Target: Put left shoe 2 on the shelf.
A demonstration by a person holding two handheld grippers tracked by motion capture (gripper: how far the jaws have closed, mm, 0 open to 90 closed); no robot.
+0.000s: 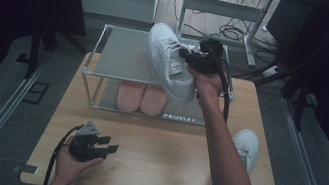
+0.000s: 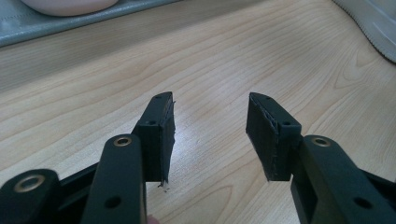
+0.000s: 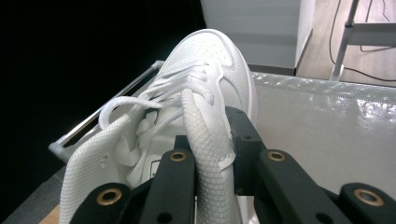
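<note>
A white sneaker (image 1: pixel 170 60) hangs tilted over the top shelf (image 1: pixel 123 55) of a metal shoe rack, toe toward the far side. My right gripper (image 1: pixel 193 59) is shut on its padded collar. In the right gripper view the jaws (image 3: pixel 210 135) pinch the collar wall, with the sneaker's (image 3: pixel 205 60) laces and toe beyond and the grey shelf (image 3: pixel 317 121) to the right. My left gripper (image 1: pixel 110 145) rests low over the wooden table (image 1: pixel 159 142) near its front left, open. The left gripper view has nothing between its jaws (image 2: pixel 210 121), just bare wood (image 2: pixel 210 56).
A pair of pink slippers (image 1: pixel 141 98) sits on the rack's lower shelf. A second white sneaker (image 1: pixel 247 147) lies on the table at the right, beside my right forearm. Its sole edge (image 2: pixel 373 23) and a pink slipper toe (image 2: pixel 70 4) appear in the left gripper view.
</note>
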